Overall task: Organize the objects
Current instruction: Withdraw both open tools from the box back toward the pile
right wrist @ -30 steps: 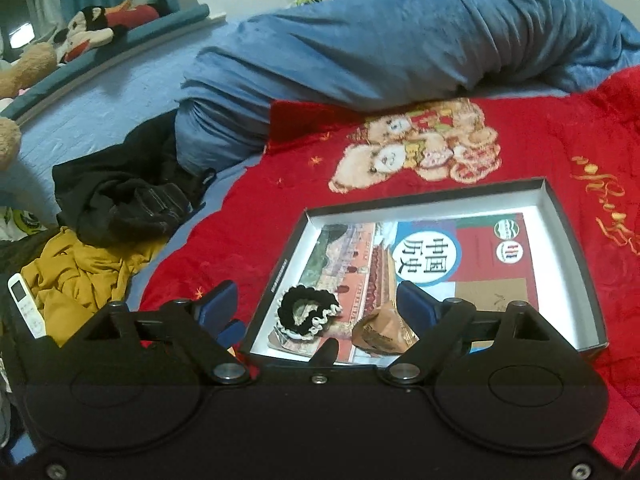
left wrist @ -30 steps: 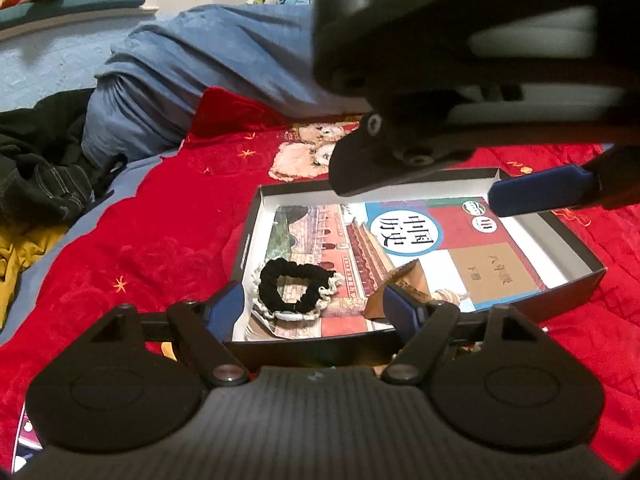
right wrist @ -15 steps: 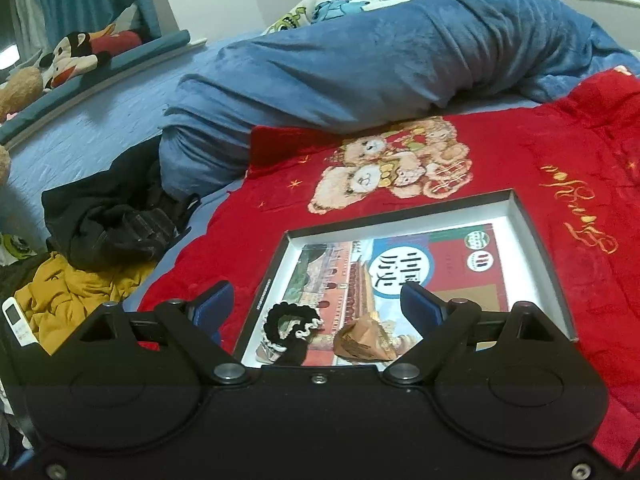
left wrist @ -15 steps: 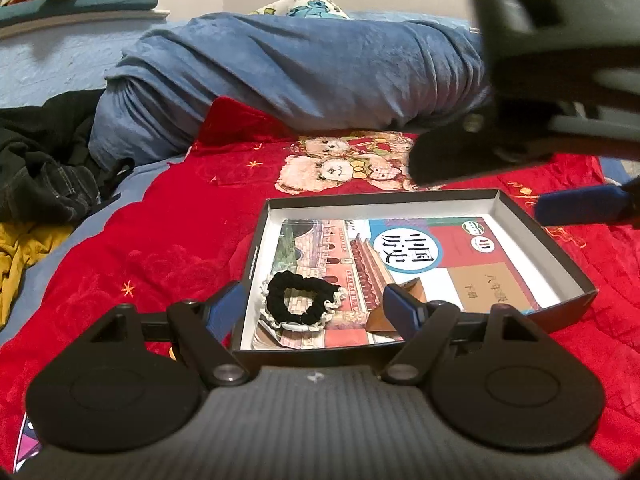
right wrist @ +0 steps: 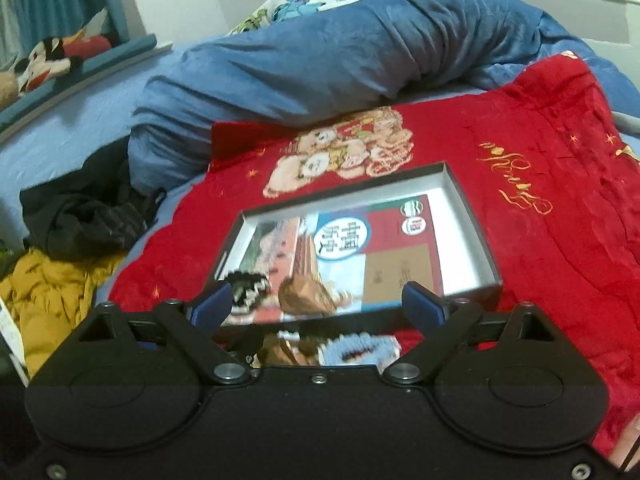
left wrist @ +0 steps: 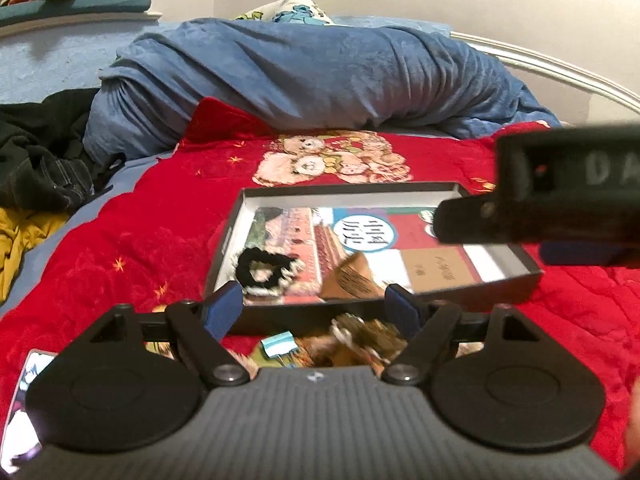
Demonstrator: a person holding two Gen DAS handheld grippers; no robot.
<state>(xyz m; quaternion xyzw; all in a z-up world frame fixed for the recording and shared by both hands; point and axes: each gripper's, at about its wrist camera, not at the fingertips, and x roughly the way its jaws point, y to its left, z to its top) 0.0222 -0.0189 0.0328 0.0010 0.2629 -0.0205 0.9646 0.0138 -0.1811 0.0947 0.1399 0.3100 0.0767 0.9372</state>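
1. Hovering spread and empty near the shallow black cardboard box point(left wrist: 496, 278): left gripper point(left wrist: 316, 308), right gripper point(right wrist: 318, 300).
2. Lying inside, near corner: black frilly scrunchie point(left wrist: 264, 272), beside brown paper packet point(left wrist: 352, 280).
3. Resting outside on red quilt point(left wrist: 132, 248): pale blue binder clip point(left wrist: 278, 343).

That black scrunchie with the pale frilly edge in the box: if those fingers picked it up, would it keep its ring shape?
Probably not. The scrunchie looks like gathered fabric with a ruffled edge, so it would likely sag and squash. It seems light and unlikely to break. Lying flat on the book in the box, it shouldn't roll.
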